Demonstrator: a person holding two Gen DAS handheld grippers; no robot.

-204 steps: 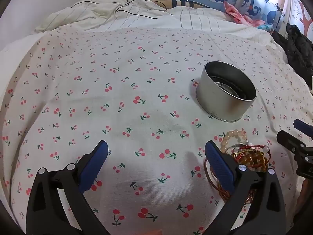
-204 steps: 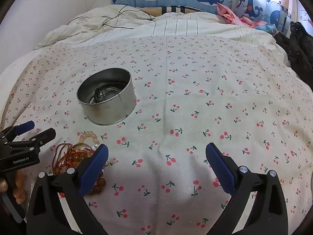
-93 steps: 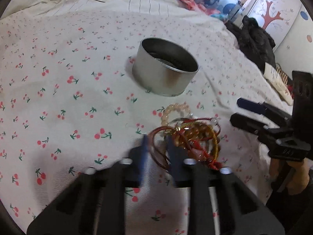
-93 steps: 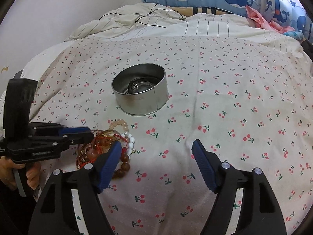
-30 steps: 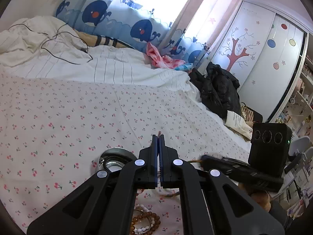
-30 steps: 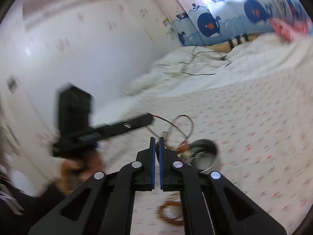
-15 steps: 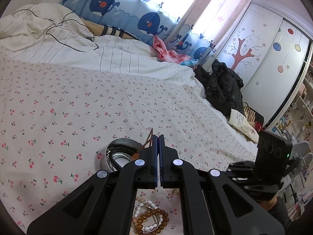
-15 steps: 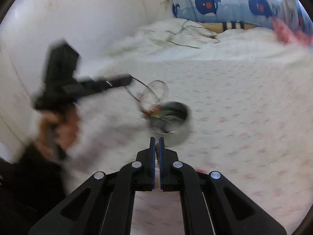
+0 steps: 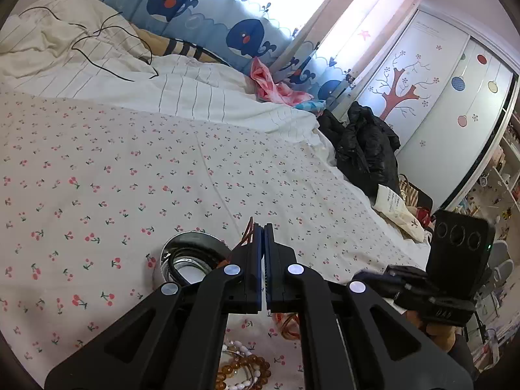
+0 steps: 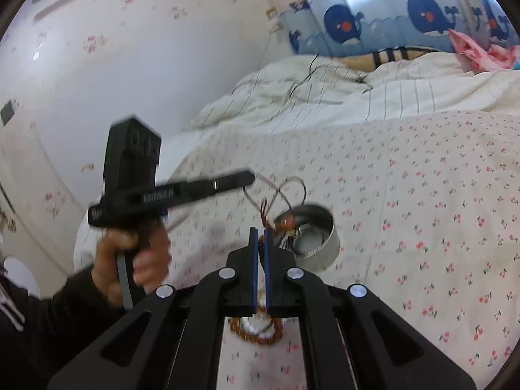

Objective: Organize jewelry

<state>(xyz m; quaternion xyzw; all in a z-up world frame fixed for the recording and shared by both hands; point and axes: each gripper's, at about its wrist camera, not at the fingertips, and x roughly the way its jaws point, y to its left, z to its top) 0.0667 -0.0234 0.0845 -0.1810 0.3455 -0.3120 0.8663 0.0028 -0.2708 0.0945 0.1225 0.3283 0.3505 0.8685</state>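
Left tongs (image 10: 250, 175) clamped on cord bracelet (image 10: 286, 191), dangling above tin (image 10: 320, 247). Right tongs (image 10: 261, 234) pinched on same bracelet's beaded part. Risk: cords snag pads on release, loop lands outside tin. Beads (image 9: 243, 370) below tongs.

A home bedroom: bed (image 9: 201, 175), whale curtains (image 9: 208, 29), wardrobe (image 9: 448, 104).

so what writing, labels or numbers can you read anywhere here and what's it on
Nothing here reads clearly enough to quote.
White lettering on the side of the left gripper: motion-blurred, unreadable.
Pale marking on the body of the right gripper: too small to read.
Dark print on the white paper bag: too small to read.
Thin line of print at the top of the wardrobe door: too small to read.
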